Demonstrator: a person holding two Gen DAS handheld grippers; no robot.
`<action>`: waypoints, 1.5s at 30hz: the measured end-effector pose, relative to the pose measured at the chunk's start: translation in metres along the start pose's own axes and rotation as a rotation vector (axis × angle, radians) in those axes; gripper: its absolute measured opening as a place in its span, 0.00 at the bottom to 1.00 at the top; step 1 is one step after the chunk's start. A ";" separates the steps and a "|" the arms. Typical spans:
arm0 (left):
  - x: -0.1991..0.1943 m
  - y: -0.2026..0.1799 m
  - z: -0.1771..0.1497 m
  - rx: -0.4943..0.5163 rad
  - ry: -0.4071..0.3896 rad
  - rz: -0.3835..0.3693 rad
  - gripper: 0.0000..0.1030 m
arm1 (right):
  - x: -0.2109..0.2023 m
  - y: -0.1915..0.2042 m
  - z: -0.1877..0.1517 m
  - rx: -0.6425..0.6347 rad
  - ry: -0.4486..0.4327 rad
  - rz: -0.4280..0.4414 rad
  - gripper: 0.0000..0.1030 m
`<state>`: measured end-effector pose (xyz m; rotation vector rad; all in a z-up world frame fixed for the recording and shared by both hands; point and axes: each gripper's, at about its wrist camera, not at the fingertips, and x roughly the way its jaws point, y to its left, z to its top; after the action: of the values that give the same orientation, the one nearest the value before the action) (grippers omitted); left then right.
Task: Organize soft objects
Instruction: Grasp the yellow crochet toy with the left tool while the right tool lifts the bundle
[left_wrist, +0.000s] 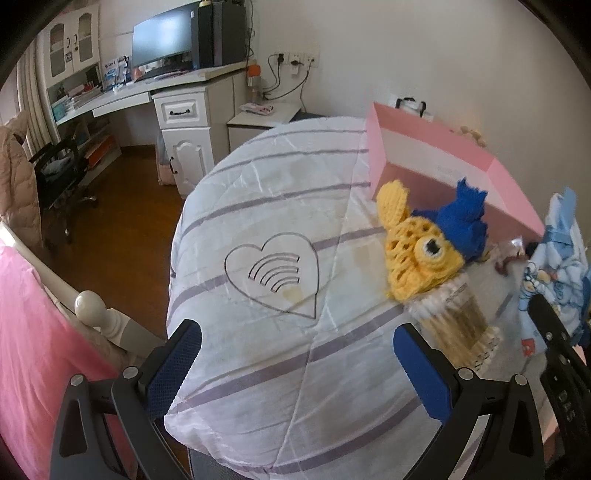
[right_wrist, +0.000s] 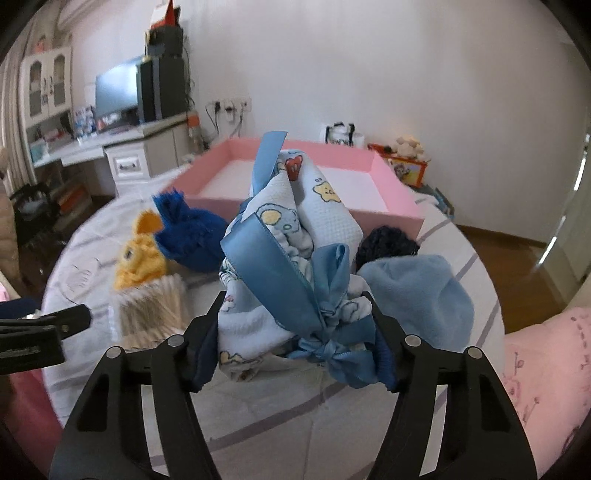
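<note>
Between the jaws of the right gripper (right_wrist: 295, 339) sits a bundle of printed blue cloth (right_wrist: 295, 229) tied with a satin ribbon (right_wrist: 266, 258) — the jaws are closed part way and press the bundle from both sides, so it is held. Beyond the fingertips stands the pink box (right_wrist: 229, 147), which seems empty inside. Just right of the jaws lies a light blue fleece piece (right_wrist: 417, 291), and behind it something dark and woolly, too hidden to name. To the left of the jaws are a yellow knitted toy (right_wrist: 138, 254), a blue woolly toy (right_wrist: 188, 236) and a pack of cotton swabs (right_wrist: 151, 306).

I judge that the ribbon is the risk. Its loose loops hang around the fingers, so one could catch on a pad when the jaws open over the box, and the bundle would then come back out or drop on the rim. The grip is low on the bundle, so the top may also flop over.

Only the left view shows the left gripper (left_wrist: 297, 350): its jaws are wide open with nothing between them, above the striped bedcover (left_wrist: 258, 192). The yellow toy there sits beyond the right fingertip. The inside of the box is clear only in the right view.
</note>
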<state>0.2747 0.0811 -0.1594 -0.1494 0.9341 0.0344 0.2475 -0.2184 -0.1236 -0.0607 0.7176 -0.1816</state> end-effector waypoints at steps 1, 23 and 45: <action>-0.004 -0.001 0.002 -0.003 -0.006 -0.004 1.00 | -0.007 -0.001 0.001 0.001 -0.016 0.006 0.62; 0.022 -0.056 0.040 0.074 0.066 -0.087 1.00 | -0.033 -0.056 0.012 0.099 -0.097 -0.042 0.62; -0.001 -0.051 0.040 0.129 0.034 -0.163 0.25 | -0.022 -0.056 0.016 0.099 -0.072 -0.056 0.62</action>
<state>0.3108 0.0360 -0.1297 -0.1069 0.9529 -0.1794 0.2338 -0.2698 -0.0904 0.0072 0.6343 -0.2667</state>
